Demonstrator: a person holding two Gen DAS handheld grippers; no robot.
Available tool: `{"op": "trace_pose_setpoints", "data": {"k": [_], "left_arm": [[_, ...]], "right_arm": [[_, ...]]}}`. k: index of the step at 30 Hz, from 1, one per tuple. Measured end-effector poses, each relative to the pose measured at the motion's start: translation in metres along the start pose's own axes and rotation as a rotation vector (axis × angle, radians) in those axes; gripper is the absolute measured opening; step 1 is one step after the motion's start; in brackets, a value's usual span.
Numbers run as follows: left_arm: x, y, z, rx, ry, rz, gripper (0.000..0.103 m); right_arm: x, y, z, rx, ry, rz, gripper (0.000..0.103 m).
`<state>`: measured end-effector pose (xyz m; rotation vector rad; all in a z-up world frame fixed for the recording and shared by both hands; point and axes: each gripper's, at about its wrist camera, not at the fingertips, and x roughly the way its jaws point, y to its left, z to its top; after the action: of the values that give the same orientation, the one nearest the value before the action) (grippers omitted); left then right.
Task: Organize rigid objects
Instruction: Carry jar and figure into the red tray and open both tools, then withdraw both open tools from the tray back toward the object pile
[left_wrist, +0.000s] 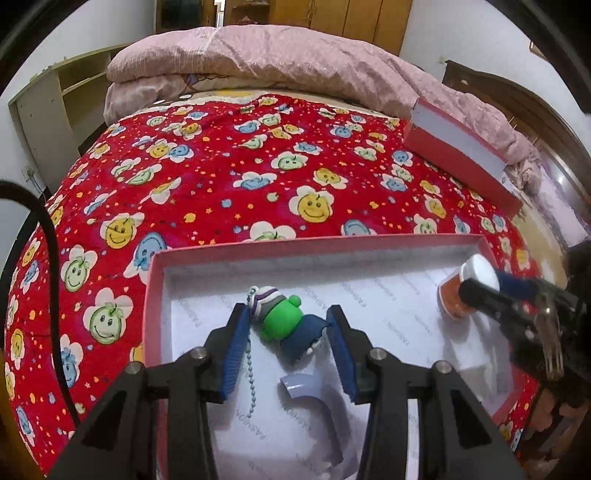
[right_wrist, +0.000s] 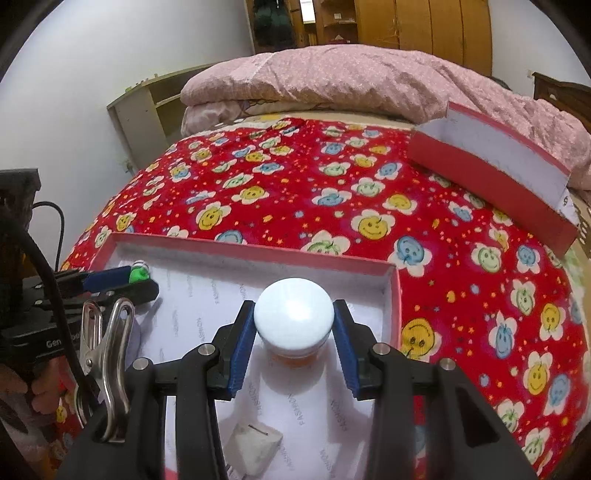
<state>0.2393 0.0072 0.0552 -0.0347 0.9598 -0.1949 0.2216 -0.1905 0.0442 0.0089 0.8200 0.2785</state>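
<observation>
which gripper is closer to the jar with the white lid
Right. The right gripper has its pads on both sides of the jar's white lid; the left gripper is across the box, around the green toy.

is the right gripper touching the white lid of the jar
Touching. In the right wrist view both blue pads of the right gripper press against the sides of the jar's white lid, with no gap visible on either side.

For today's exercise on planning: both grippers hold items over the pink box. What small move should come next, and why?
Probably lower both a little and open. The right gripper grips the white-lidded jar and the left gripper the green toy, each already within the box walls above its paper lining, so releasing would leave them inside.
</observation>
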Motion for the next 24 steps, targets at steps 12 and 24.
{"op": "trace_pose_setpoints", "data": {"k": [12, 24], "left_arm": [[-0.008, -0.005, 0.000, -0.002, 0.009, 0.042, 0.063], [-0.048, -0.012, -0.021, 0.031, -0.014, 0.034, 0.063]], "right_arm": [[-0.006, 0.009, -0.008, -0.038, 0.000, 0.006, 0.054], [-0.038, 0.004, -0.024, 0.029, -0.014, 0.040, 0.055]]}}
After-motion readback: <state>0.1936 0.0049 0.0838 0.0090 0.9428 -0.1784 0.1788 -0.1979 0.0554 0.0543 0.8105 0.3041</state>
